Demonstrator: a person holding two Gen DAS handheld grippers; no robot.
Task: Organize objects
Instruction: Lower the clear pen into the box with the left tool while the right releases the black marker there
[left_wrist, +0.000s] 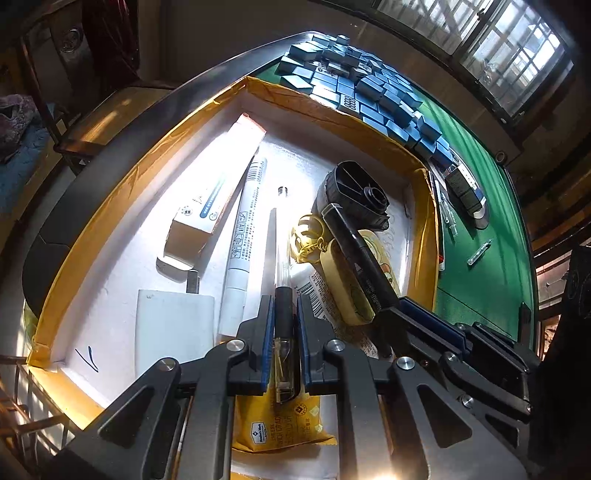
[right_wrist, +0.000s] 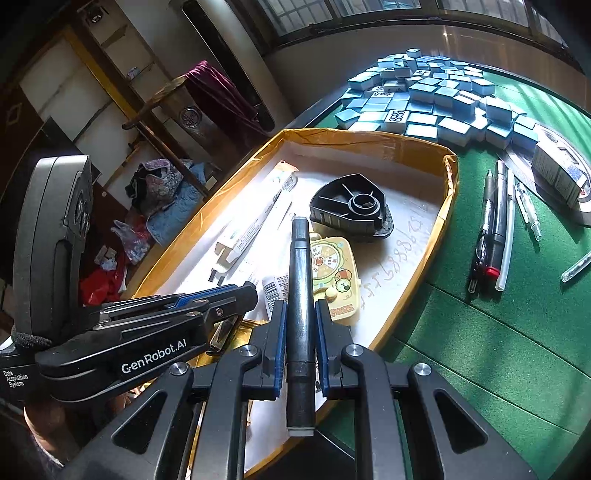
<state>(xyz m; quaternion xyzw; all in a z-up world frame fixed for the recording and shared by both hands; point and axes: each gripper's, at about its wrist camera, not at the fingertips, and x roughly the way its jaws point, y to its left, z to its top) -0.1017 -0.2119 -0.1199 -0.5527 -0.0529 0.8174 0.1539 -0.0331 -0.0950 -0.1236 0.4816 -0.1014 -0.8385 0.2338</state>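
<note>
Both grippers loaded over the yellow-rimmed box (right_wrist: 447, 173): left gripper (left_wrist: 284, 314) clamps a clear-barrelled pen (left_wrist: 283, 332), right gripper (right_wrist: 300, 321) a black marker (right_wrist: 300, 295); next, lower and release into the box.

A slim clear pen (left_wrist: 283, 332) with a black cap is pointing into the yellow-rimmed white box (left_wrist: 155, 155). A black marker (right_wrist: 301, 325) is slanting above the box's yellow toy (right_wrist: 334, 273).
</note>
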